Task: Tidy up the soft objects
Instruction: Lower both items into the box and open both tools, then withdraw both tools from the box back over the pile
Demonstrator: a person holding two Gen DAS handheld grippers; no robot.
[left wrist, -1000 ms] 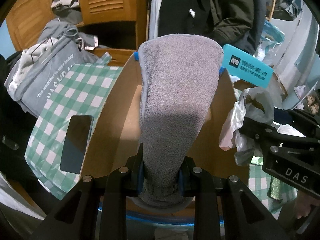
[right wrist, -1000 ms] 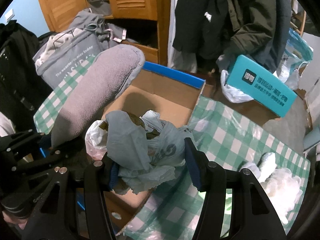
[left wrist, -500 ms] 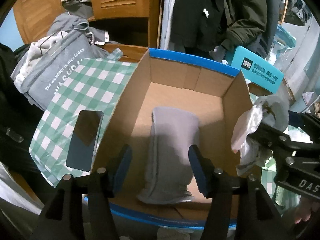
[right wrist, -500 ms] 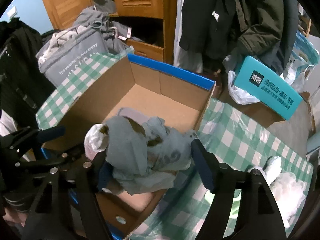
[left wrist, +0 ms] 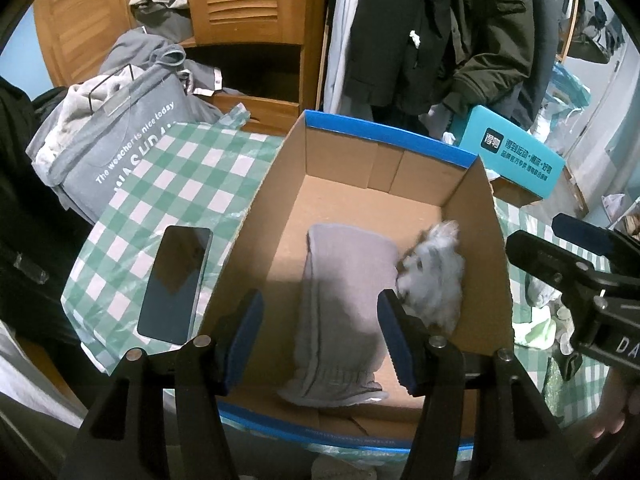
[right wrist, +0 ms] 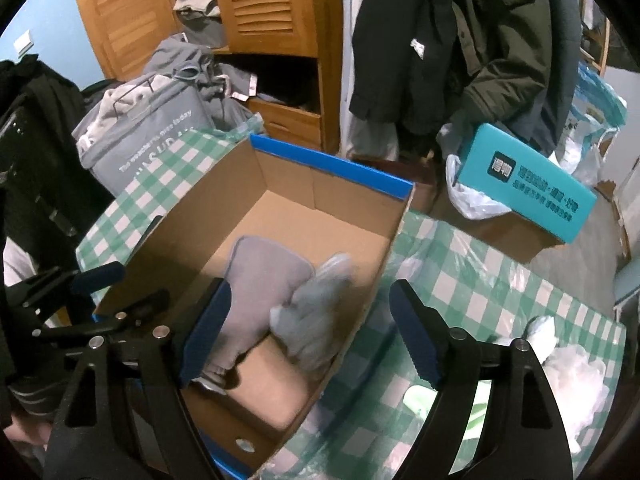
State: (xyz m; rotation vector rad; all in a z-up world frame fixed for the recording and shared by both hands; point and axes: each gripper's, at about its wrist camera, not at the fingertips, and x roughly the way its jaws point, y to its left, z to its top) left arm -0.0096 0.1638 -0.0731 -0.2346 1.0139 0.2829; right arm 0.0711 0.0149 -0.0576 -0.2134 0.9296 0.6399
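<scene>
An open cardboard box (left wrist: 276,200) with a blue rim sits on a green checked cloth; it also shows in the right wrist view (right wrist: 360,276). A grey fleece piece (left wrist: 344,304) lies flat on the box floor, also seen in the right wrist view (right wrist: 260,280). A pale crumpled bundle (left wrist: 436,280) is in the box at its right wall, blurred by motion, also in the right wrist view (right wrist: 316,320). My left gripper (left wrist: 320,340) is open and empty above the box's near edge. My right gripper (right wrist: 308,336) is open and empty above the box's right side.
A dark phone (left wrist: 176,280) lies on the checked cloth left of the box. A grey bag of clothes (left wrist: 116,152) stands at the back left. A teal carton (right wrist: 524,188) sits behind right. White soft items (right wrist: 568,368) lie on the cloth at right. Coats hang behind.
My left gripper opened and dropped the grey fleece piece into the box. My right gripper then opened and the pale bundle fell into the box beside it.
</scene>
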